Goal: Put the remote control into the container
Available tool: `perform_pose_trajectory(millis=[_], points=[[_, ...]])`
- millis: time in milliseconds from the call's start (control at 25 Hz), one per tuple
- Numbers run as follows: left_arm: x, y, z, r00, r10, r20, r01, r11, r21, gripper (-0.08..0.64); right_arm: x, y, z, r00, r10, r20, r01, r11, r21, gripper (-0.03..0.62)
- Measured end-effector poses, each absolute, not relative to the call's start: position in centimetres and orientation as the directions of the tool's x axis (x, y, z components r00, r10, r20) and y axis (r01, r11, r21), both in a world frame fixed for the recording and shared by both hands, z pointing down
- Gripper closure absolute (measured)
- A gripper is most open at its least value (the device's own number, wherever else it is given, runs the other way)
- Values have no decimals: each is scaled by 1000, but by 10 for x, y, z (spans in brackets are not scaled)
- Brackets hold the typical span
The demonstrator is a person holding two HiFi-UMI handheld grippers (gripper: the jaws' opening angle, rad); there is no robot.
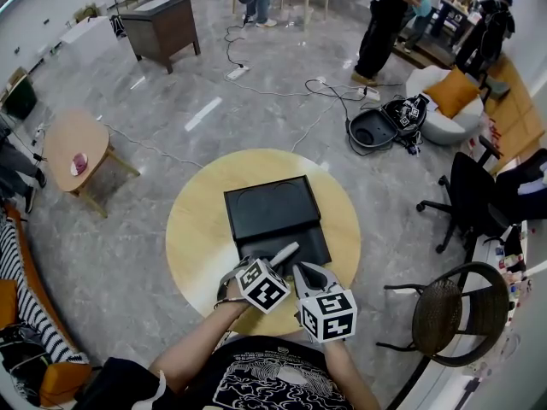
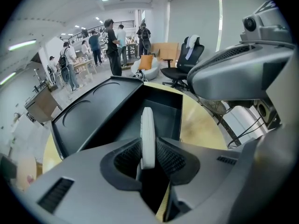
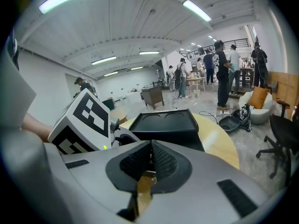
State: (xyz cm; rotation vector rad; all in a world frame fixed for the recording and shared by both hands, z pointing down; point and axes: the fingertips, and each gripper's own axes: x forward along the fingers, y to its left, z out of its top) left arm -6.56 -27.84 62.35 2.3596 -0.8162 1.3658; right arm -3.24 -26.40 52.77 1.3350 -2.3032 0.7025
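Closest to the person's chest, the right tongs [image 1: 309, 274] hang over the near edge of the worktop [image 1: 195, 229], pads pressed together on nothing. They seem parked just beside the left to leave the drop to the other hand. Just beyond, the left tongs [image 2: 148, 158] are clamped on the tail of the remote control [image 2: 147, 133], which stands on its edge and juts forward so its free end leads. Ahead lies the black container [image 2: 163, 111], its open compartment right under the remote's tip; the remote seems not yet to rest inside. Farther still, the lid [image 1: 269, 202] lies folded back flat, keeping the mouth clear.
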Motion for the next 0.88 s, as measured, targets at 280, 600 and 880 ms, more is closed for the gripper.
perform_pose_trajectory(millis=[280, 600, 880], points=[[-68, -279, 621, 390, -336, 857, -611, -791, -32, 457, -32, -262, 527, -474, -683, 556, -877, 425, -225, 571], [-64, -274, 617, 410, -351, 842, -613, -790, -31, 442, -29, -257, 529, -479, -680, 555, -873, 437, -217, 571], [-67, -280, 606, 407, -406, 818, -648, -760, -55, 442, -27, -257, 525, -489, -672, 556, -865, 456, -209, 571]])
